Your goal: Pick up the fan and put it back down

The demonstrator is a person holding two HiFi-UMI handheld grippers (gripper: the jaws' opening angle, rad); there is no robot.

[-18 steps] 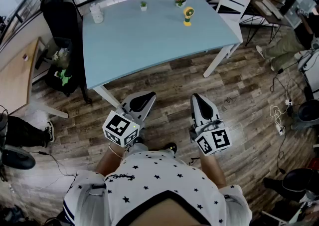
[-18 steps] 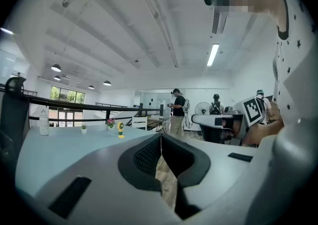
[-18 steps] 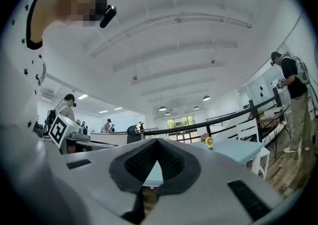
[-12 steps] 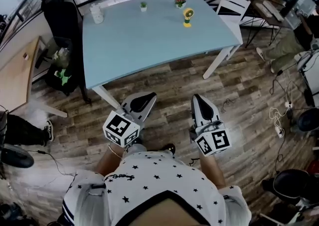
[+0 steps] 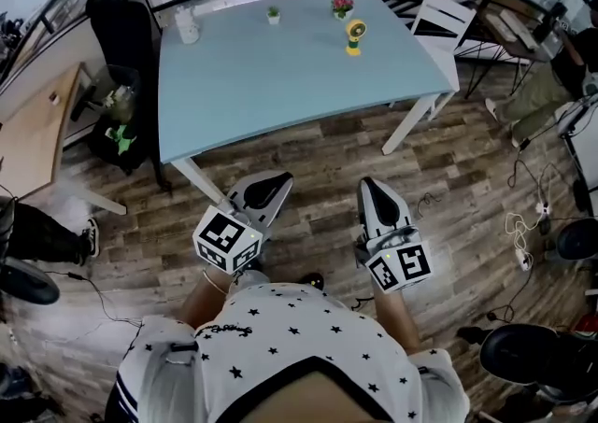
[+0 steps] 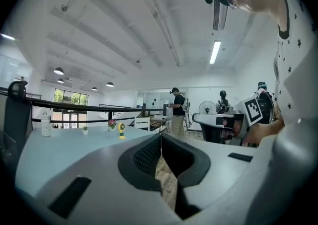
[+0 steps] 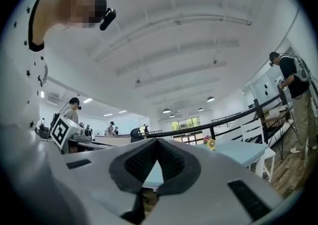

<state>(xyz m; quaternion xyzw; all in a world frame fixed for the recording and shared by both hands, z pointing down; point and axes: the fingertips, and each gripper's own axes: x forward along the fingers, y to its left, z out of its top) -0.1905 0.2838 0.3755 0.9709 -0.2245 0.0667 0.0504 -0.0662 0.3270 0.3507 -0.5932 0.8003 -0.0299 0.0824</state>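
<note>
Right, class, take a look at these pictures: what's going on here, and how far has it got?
A person in a star-print white shirt stands on the wooden floor, short of the pale blue table, with a grey two-jaw gripper in each hand. The left gripper and the right gripper each have their jaws together, with nothing between them. The small yellow desk fan stands upright near the table's far edge, beside a pink potted flower, well ahead of both grippers. The pick-up has not begun.

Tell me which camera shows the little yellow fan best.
The head view: the fan stands whole and unobstructed near the blue table's far edge. Both gripper views catch it only as a tiny distant shape beyond their shut jaws.
</note>
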